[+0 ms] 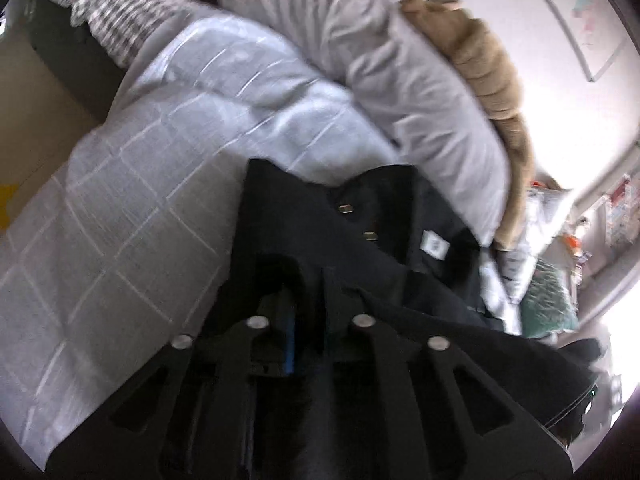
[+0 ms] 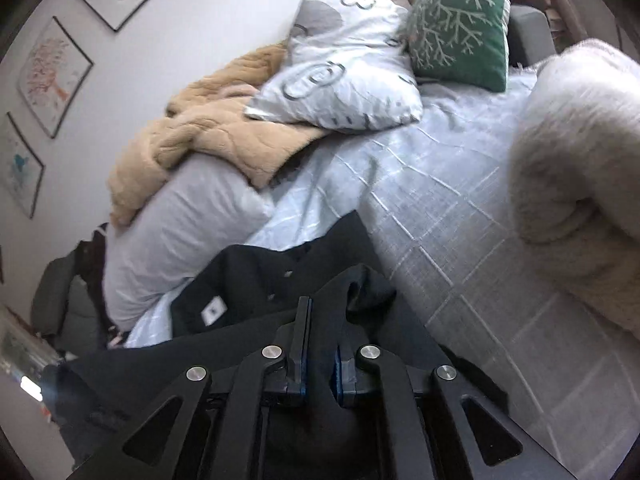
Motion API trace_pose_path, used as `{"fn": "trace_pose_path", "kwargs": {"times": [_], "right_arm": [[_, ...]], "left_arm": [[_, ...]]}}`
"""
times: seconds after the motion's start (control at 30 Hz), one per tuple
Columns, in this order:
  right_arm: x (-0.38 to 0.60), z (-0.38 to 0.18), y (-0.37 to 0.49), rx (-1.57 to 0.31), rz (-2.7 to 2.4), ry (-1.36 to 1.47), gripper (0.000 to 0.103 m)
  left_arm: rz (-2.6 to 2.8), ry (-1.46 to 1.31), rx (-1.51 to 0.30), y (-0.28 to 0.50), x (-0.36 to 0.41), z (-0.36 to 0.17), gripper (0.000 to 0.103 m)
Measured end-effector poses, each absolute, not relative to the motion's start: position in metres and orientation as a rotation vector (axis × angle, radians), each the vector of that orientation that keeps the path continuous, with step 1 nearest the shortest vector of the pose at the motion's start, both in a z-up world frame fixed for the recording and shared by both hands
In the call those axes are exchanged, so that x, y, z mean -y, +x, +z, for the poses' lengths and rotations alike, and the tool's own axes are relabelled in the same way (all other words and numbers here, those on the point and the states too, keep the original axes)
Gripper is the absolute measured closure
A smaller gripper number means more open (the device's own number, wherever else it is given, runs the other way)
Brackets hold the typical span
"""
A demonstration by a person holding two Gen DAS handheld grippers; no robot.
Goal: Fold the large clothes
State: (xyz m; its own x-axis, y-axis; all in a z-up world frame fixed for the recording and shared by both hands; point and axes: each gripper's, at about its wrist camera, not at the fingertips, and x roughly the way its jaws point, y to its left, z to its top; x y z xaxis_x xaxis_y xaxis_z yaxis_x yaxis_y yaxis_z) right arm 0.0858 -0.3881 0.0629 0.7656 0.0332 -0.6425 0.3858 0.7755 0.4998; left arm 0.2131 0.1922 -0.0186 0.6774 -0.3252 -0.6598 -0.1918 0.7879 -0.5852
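A black garment (image 1: 340,236) with metal snaps and a white inner label lies partly on the bed, its collar end toward the pillows. My left gripper (image 1: 306,292) is shut on a fold of its black cloth, which drapes over the fingers. The garment also shows in the right wrist view (image 2: 256,280), label facing up. My right gripper (image 2: 322,332) is shut on another bunched part of the same garment, held above the bed cover.
The bed has a pale grey checked cover (image 2: 460,216). A grey pillow (image 1: 400,60) and tan fleece blanket (image 2: 208,132) lie by the wall. A patterned white pillow (image 2: 344,64), green cushion (image 2: 460,24) and fluffy white blanket (image 2: 576,168) lie farther along.
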Motion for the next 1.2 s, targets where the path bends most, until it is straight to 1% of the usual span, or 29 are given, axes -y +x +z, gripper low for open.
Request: {"fn": "trace_pose_path", "kwargs": {"times": [0.03, 0.07, 0.1, 0.13, 0.17, 0.2, 0.23, 0.27, 0.33, 0.43, 0.53, 0.6, 0.73, 0.9, 1.0, 1.2], "right_arm": [[0.391, 0.054, 0.091, -0.708, -0.235, 0.668, 0.084], [0.395, 0.044, 0.097, -0.735, -0.254, 0.681, 0.076], [0.401, 0.033, 0.103, -0.762, -0.261, 0.708, 0.073], [0.407, 0.024, 0.106, -0.779, -0.257, 0.745, 0.066], [0.414, 0.018, 0.107, -0.785, -0.244, 0.786, 0.062], [0.419, 0.016, 0.106, -0.782, -0.224, 0.826, 0.061], [0.423, 0.018, 0.104, -0.777, -0.206, 0.851, 0.056], [0.427, 0.022, 0.102, -0.763, -0.186, 0.876, 0.050], [0.435, 0.036, 0.093, -0.713, -0.163, 0.891, 0.042], [0.448, 0.054, 0.077, -0.634, -0.135, 0.946, 0.040], [0.455, 0.060, 0.067, -0.605, -0.137, 0.955, 0.040], [0.452, 0.064, 0.066, -0.621, -0.174, 0.891, 0.040], [0.434, 0.062, 0.075, -0.724, -0.249, 0.685, 0.040], [0.409, 0.057, 0.089, -0.818, -0.244, 0.497, 0.039], [0.398, 0.056, 0.107, -0.850, -0.230, 0.392, 0.036], [0.386, 0.041, 0.145, -0.865, -0.219, 0.256, 0.035]], "left_arm": [[-0.068, -0.707, -0.847, 0.219, -0.194, -0.026, 0.074], [-0.068, -0.756, -0.852, 0.225, -0.197, -0.033, 0.069], [-0.074, -0.801, -0.858, 0.227, -0.198, -0.036, 0.060], [-0.083, -0.860, -0.862, 0.229, -0.202, -0.038, 0.051], [-0.088, -0.902, -0.855, 0.229, -0.204, -0.036, 0.046], [-0.090, -0.932, -0.843, 0.227, -0.205, -0.033, 0.037], [-0.085, -0.943, -0.821, 0.224, -0.208, -0.026, 0.028], [-0.080, -0.936, -0.805, 0.221, -0.208, -0.020, 0.025], [-0.083, -0.905, -0.763, 0.214, -0.213, -0.004, 0.024], [-0.075, -0.880, -0.710, 0.204, -0.223, 0.009, 0.023], [-0.055, -0.832, -0.672, 0.196, -0.233, 0.023, 0.023], [-0.037, -0.777, -0.657, 0.192, -0.238, 0.030, 0.023], [0.028, -0.601, -0.678, 0.190, -0.235, 0.029, 0.022], [-0.046, -0.315, -0.791, 0.199, -0.197, 0.004, 0.022], [-0.101, -0.153, -0.831, 0.222, -0.172, -0.003, 0.021], [-0.194, -0.101, -0.878, 0.281, -0.148, -0.011, 0.022]]}}
